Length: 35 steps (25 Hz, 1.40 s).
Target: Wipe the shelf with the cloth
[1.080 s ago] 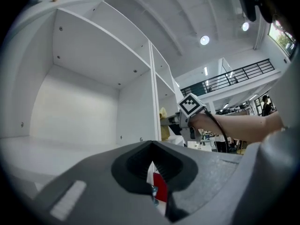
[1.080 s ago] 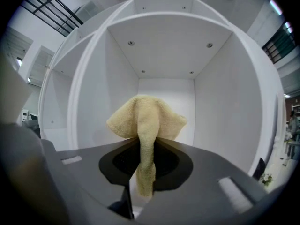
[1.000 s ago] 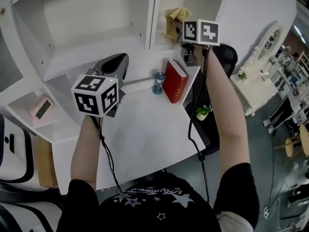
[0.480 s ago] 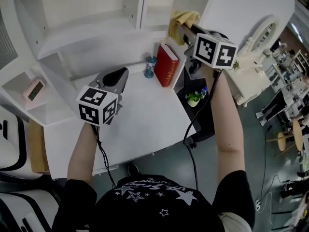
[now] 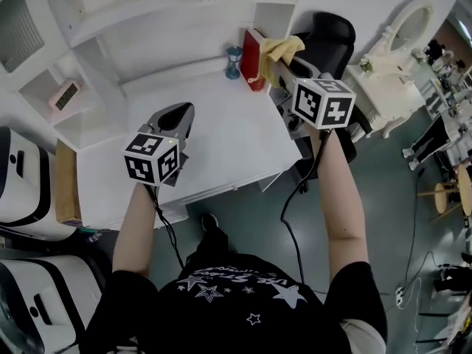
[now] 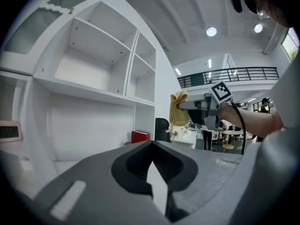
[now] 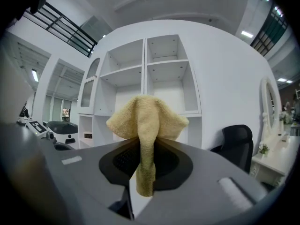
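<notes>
- A white worktop (image 5: 221, 150) sits below a white shelf unit (image 5: 140, 13) in a bright, open office.
- The right gripper (image 7: 139, 146) is clamped on a yellow cloth (image 7: 146, 116), which bunches up above its jaws.
- The cloth is held in the air just off the worktop's far right corner.
- The left gripper (image 6: 151, 143) has its jaws closed together with nothing between them, over the worktop's middle.
- A red book (image 5: 253, 54) and a blue hourglass (image 5: 234, 60) stand at that far right corner.
</notes>
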Each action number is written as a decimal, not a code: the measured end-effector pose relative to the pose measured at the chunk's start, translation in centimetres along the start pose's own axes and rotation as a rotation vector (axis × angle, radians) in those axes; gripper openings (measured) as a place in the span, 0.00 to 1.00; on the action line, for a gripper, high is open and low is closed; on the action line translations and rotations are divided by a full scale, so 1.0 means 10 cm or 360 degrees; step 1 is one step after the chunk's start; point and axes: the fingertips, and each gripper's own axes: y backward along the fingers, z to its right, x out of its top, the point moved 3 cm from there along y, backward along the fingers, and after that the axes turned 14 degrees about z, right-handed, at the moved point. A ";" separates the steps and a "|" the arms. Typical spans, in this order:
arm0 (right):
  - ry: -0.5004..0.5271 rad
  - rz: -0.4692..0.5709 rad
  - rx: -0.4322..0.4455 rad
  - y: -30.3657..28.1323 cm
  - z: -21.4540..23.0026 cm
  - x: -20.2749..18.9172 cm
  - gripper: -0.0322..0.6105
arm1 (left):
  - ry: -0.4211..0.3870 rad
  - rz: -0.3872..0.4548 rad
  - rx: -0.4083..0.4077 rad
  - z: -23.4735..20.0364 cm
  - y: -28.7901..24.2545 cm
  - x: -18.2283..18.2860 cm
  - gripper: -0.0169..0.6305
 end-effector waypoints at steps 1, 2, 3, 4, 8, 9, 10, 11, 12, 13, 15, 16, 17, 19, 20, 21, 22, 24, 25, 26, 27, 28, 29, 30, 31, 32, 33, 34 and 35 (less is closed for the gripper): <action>-0.0008 -0.0008 0.0007 0.13 -0.06 -0.07 0.18 | 0.0009 -0.0014 0.0014 0.07 0.10 -0.04 0.03; -0.0022 -0.0017 0.0017 0.25 -0.13 -0.14 0.18 | 0.0020 -0.0028 0.0026 0.15 0.19 -0.08 0.03; -0.0041 -0.0028 0.0027 0.37 -0.20 -0.22 0.18 | 0.0031 -0.0041 0.0034 0.22 0.29 -0.12 0.03; -0.0061 -0.0039 0.0038 0.48 -0.28 -0.31 0.18 | 0.0042 -0.0055 0.0043 0.29 0.39 -0.16 0.03; -0.0124 -0.0041 0.0029 0.79 -0.54 -0.60 0.18 | 0.0058 -0.0087 0.0060 0.45 0.71 -0.31 0.03; -0.0138 -0.0026 0.0011 0.86 -0.58 -0.66 0.18 | 0.0062 -0.0094 0.0061 0.47 0.78 -0.36 0.03; -0.0145 -0.0016 -0.0010 0.93 -0.63 -0.71 0.18 | 0.0071 -0.0104 0.0061 0.51 0.85 -0.41 0.03; -0.0139 -0.0013 -0.0032 1.01 -0.68 -0.77 0.17 | 0.0083 -0.0118 0.0059 0.54 0.93 -0.45 0.03; -0.0123 -0.0018 -0.0054 1.09 -0.72 -0.82 0.17 | 0.0096 -0.0134 0.0057 0.58 1.00 -0.50 0.03; -0.0105 -0.0028 -0.0074 1.16 -0.77 -0.87 0.17 | 0.0109 -0.0149 0.0054 0.61 1.07 -0.54 0.03; -0.0085 -0.0058 -0.0107 1.27 -0.86 -0.97 0.17 | 0.0131 -0.0177 0.0043 0.65 1.19 -0.63 0.03; -0.0080 -0.0076 -0.0122 1.32 -0.91 -1.02 0.17 | 0.0141 -0.0189 0.0033 0.66 1.24 -0.66 0.03; -0.0073 -0.0094 -0.0137 1.36 -0.96 -1.07 0.17 | 0.0151 -0.0198 0.0019 0.67 1.29 -0.70 0.03; -0.0057 -0.0132 -0.0168 1.45 -1.06 -1.16 0.17 | 0.0173 -0.0218 -0.0016 0.69 1.39 -0.76 0.03; -0.0054 -0.0147 -0.0184 1.49 -1.12 -1.20 0.17 | 0.0185 -0.0228 -0.0033 0.69 1.44 -0.79 0.03; -0.0058 -0.0158 -0.0200 1.53 -1.18 -1.22 0.17 | 0.0198 -0.0240 -0.0046 0.69 1.49 -0.80 0.03; -0.0067 -0.0167 -0.0217 1.56 -1.24 -1.25 0.17 | 0.0211 -0.0251 -0.0054 0.68 1.55 -0.81 0.03; -0.0090 -0.0182 -0.0248 1.62 -1.39 -1.29 0.17 | 0.0228 -0.0268 -0.0070 0.65 1.68 -0.82 0.03; -0.0096 -0.0189 -0.0260 1.66 -1.48 -1.31 0.17 | 0.0226 -0.0275 -0.0082 0.64 1.77 -0.82 0.03; -0.0099 -0.0193 -0.0271 1.69 -1.57 -1.33 0.17 | 0.0220 -0.0284 -0.0095 0.63 1.86 -0.82 0.03; -0.0100 -0.0195 -0.0283 1.72 -1.67 -1.35 0.17 | 0.0213 -0.0294 -0.0109 0.61 1.95 -0.83 0.03; -0.0102 -0.0198 -0.0296 1.75 -1.75 -1.38 0.17 | 0.0210 -0.0305 -0.0121 0.58 2.04 -0.84 0.03; -0.0106 -0.0202 -0.0308 1.78 -1.84 -1.41 0.17 | 0.0211 -0.0314 -0.0131 0.56 2.13 -0.86 0.03; -0.0109 -0.0210 -0.0318 1.81 -1.92 -1.44 0.17 | 0.0215 -0.0321 -0.0138 0.53 2.21 -0.87 0.03; -0.0112 -0.0219 -0.0325 1.84 -2.00 -1.47 0.17 | 0.0220 -0.0327 -0.0143 0.51 2.29 -0.89 0.03; -0.0112 -0.0229 -0.0331 1.87 -2.07 -1.50 0.17 | 0.0225 -0.0332 -0.0146 0.49 2.36 -0.91 0.03; -0.0110 -0.0237 -0.0334 1.91 -2.15 -1.52 0.17 | 0.0229 -0.0337 -0.0149 0.48 2.43 -0.92 0.03; -0.0109 -0.0244 -0.0338 1.95 -2.22 -1.54 0.17 | 0.0233 -0.0343 -0.0153 0.48 2.49 -0.94 0.03; -0.0110 -0.0250 -0.0343 1.99 -2.28 -1.56 0.17 | 0.0237 -0.0349 -0.0157 0.49 2.55 -0.95 0.03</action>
